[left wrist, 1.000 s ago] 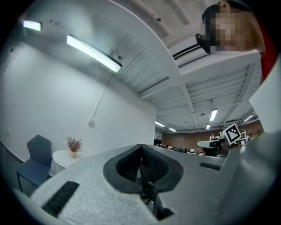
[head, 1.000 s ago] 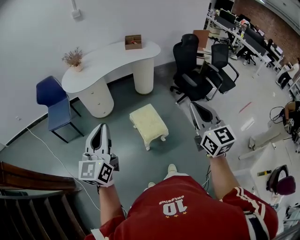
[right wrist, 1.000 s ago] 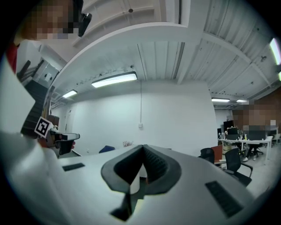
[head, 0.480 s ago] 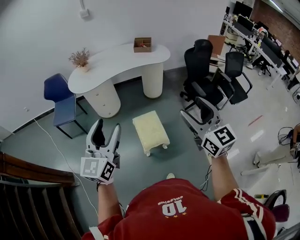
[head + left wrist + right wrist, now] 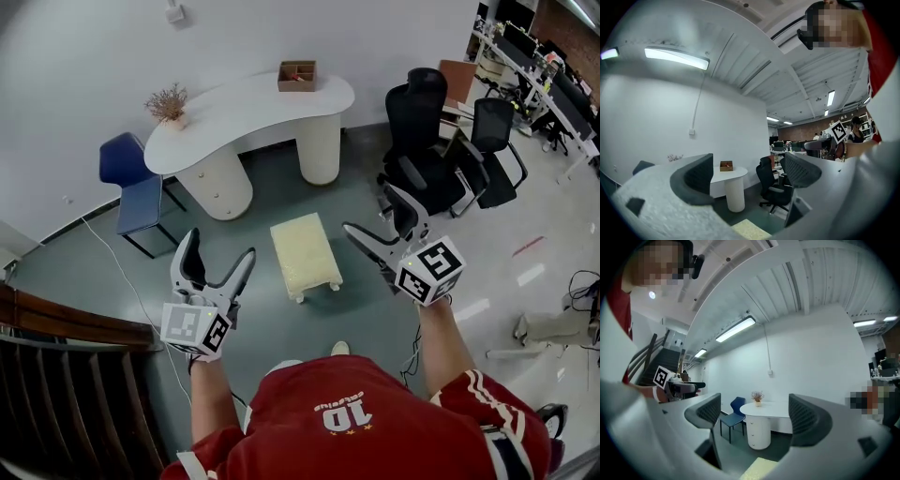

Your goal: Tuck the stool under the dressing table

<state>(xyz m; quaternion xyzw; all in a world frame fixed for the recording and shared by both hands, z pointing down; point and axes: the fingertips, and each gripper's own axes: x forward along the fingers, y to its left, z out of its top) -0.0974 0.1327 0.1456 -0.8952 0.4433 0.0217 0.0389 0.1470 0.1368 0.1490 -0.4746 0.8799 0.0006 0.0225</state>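
With left gripper (image 5: 218, 246) and right gripper (image 5: 372, 211) just opened wide, empty, either side of the cream stool (image 5: 305, 253) at frame centre, apart from the dressing table (image 5: 253, 103) above: risks uneven grips slewing it into a pedestal (image 5: 319, 150).

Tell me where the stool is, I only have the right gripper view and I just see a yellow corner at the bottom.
Observer: The stool stands on open floor in front of the dressing table, not under it.
Operator: Is the left tool carrying anything?
Observer: No; the left tool has just been opening its jaws, with nothing between them.
Operator: What's past the table's other end?
Observer: Black office chairs, right of the stool.
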